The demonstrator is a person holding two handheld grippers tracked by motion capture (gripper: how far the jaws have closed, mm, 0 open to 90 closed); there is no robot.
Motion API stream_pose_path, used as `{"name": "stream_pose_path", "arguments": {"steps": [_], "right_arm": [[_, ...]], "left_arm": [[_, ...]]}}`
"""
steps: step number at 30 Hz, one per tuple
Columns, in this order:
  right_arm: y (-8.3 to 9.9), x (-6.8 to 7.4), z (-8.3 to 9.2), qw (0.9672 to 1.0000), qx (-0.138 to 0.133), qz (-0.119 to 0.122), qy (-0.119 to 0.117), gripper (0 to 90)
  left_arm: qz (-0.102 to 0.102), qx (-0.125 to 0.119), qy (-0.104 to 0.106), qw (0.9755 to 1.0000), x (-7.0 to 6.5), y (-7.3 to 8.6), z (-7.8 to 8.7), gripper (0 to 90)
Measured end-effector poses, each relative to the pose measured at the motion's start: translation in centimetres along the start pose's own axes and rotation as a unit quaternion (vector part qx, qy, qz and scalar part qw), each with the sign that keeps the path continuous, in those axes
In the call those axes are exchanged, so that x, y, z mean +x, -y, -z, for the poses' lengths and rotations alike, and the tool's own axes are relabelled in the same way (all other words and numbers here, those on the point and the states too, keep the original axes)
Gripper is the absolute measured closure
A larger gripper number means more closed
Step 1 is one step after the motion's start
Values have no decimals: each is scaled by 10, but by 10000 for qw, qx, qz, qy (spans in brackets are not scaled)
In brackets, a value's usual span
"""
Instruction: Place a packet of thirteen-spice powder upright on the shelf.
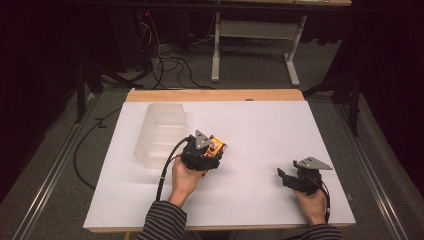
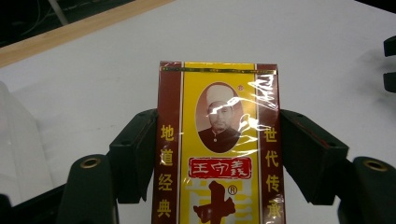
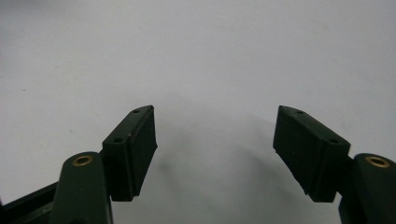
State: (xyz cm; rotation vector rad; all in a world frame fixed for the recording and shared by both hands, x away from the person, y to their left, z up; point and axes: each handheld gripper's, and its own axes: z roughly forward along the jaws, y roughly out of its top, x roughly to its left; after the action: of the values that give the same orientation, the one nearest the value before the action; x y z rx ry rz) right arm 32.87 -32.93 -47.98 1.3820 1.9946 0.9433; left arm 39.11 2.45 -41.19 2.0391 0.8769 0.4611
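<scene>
The left tool (image 2: 218,154) clamps a yellow-and-red packet (image 2: 217,140) by its sides, above the white tabletop (image 1: 260,125). The right tool (image 3: 215,149), at four o'clock from it, gapes wide, holding nothing.

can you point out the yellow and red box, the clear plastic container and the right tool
yellow and red box (image 2: 218,140): left gripper view, its printed front face.
clear plastic container (image 1: 161,132): high view, its ribbed top.
right tool (image 3: 215,154): right gripper view, midway between its open tips.

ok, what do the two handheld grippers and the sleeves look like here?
Both the left gripper and the right gripper are black, each topped by a grey three-cornered plate and trailing a black cable. Each has two blocky black jaw pads on arms with brass-coloured rivets. The sleeves are dark with thin light stripes.
</scene>
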Motion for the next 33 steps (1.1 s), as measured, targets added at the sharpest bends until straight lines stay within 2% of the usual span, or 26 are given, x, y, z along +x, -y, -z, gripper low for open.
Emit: {"name": "stream_pose_path", "arguments": {"steps": [8, 23, 24, 25, 26, 33], "right_arm": [[0, 0, 0, 10000, 5, 18, -8, 306], [0, 0, 0, 10000, -11, -5, -6, 305], [0, 0, 0, 10000, -16, -9, -4, 304], [0, 0, 0, 10000, -16, -9, -4, 304], [0, 0, 1, 10000, -46, -32, 0, 305], [1, -1, 1, 10000, -78, -47, -31, 308]], "left_arm": [[81, -115, -43, 9999, 6, -1, 8, 329], [192, -364, -305, 9987, 22, 0, 31, 329], [327, -455, -305, 9980, 21, 1, 31, 329], [327, -455, -305, 9980, 21, 1, 31, 329], [242, -407, -365, 9982, 25, 1, 35, 329], [286, -515, -507, 9970, 30, 2, 42, 329]]}}
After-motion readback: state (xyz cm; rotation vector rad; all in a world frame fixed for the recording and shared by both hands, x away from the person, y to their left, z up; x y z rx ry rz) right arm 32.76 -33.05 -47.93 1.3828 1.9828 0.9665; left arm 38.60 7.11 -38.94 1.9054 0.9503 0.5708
